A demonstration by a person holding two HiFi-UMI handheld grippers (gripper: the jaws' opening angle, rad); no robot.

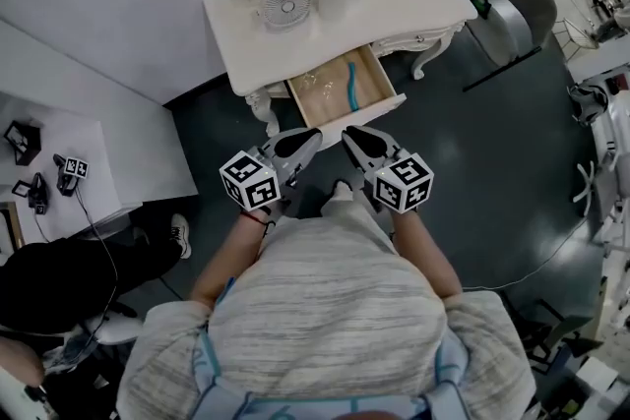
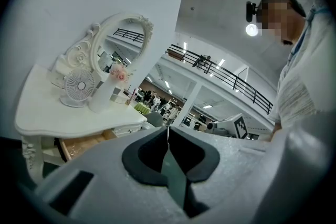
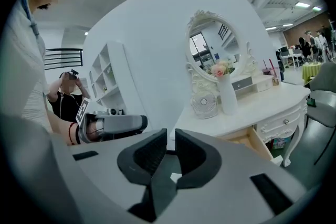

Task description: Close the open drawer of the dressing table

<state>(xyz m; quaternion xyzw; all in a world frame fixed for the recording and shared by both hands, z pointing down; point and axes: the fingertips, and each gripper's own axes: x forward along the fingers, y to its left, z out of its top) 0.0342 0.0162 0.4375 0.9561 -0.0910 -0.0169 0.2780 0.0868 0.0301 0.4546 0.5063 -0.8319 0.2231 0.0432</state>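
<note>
Drawer (image 1: 338, 90) stood open, pulled out from under the table (image 1: 394, 7) top, with a blue item (image 1: 350, 84) inside. Left gripper (image 1: 315, 136) and right gripper (image 1: 348, 134) were side by side near the drawer front, short of it. Both had jaws closed, nothing held.

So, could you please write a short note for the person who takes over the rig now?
Left gripper: shut, empty.
Right gripper: shut, empty.
Both point at the drawer, close to its front; contact cannot be told.
The drawer stands pulled out of the dressing table, a teal item inside.
Done: nothing yet.
To do: push the drawer fully in.
</note>
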